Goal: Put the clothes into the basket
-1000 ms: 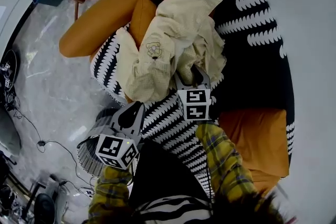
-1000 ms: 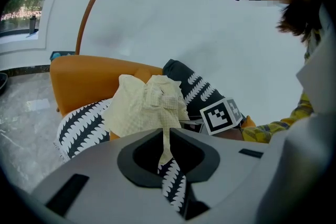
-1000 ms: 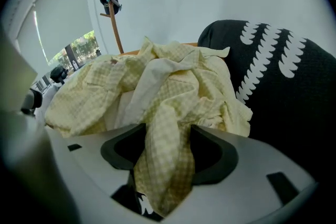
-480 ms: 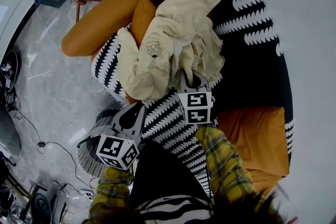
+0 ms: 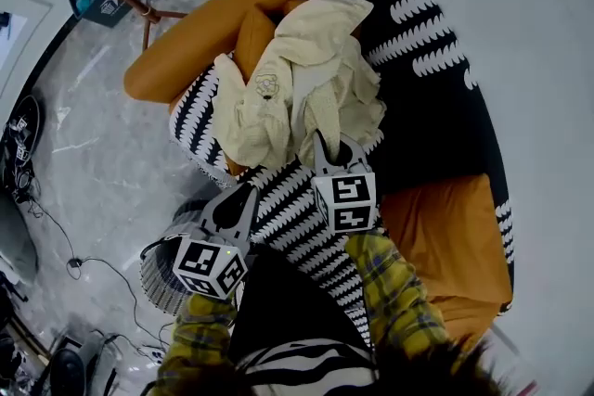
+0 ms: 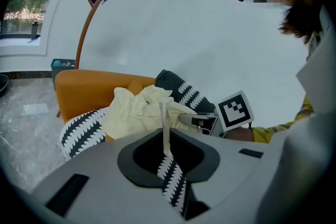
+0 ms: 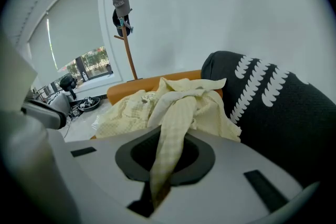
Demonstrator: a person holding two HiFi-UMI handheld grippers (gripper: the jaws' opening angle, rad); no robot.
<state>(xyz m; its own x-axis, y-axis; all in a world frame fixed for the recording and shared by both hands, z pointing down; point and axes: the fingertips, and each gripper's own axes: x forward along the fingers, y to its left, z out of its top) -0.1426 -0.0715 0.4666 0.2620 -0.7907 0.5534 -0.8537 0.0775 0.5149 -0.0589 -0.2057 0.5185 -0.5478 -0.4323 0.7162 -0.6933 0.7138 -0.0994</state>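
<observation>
Orange sofa is taking up most of the head view, standing on a grey marble floor. A black-and-white patterned throw is lying over its seat and back.

The pale yellow garment is sitting bunched on the seat, on top of the throw and against the sofa's arm. It is not in the basket yet.

The basket (round, striped sides) is standing on the floor just beside the sofa's front edge. It is partly hidden under the left gripper.

The right gripper is pointing down at the near edge of the garment. Its jaws have just been closing and are now pinching a fold of the yellow cloth. In the right gripper view that fold is running from between them up to the pile.

The left gripper is hanging above the basket, near the edge of the throw and apart from the garment. Its jaws are pressed together, and only the throw's pattern is showing through the slot behind them.

A yellow plaid sleeve is showing behind the right gripper. A wooden coat stand with a grey cap is standing by the wall behind the sofa.
</observation>
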